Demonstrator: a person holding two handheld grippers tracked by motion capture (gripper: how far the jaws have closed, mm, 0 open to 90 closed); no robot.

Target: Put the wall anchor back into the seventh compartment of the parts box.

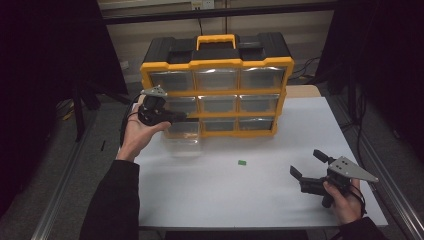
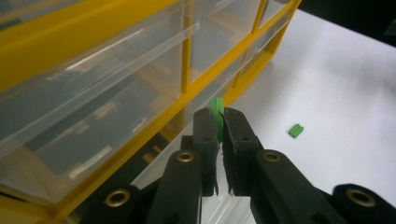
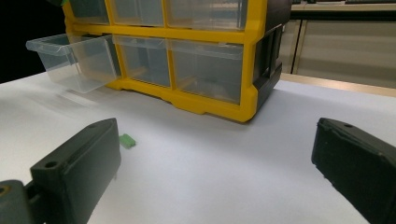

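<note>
A yellow and black drawer box (image 1: 217, 85) is standing at the back of the white table (image 1: 250, 195). It has nine see-through drawers in three rows. The bottom left drawer (image 3: 74, 60) is sticking out of the box, and I cannot tell if anything is lying in it. The other drawers are sitting pushed in, and what is inside them is too blurry to tell.

The left gripper (image 2: 218, 133) is pinching a small green piece (image 2: 216, 114) between its two black jaws. The piece is thin and bright green, and its top is poking up past the jaw tips. It is hanging right beside the front of the box, over the sticking-out drawer.

A second green block (image 1: 242, 162) is lying flat on the table, near the middle, apart from the box.

The right gripper (image 1: 307, 165) is resting near the right edge of the table with its jaws wide apart, holding nothing.
</note>
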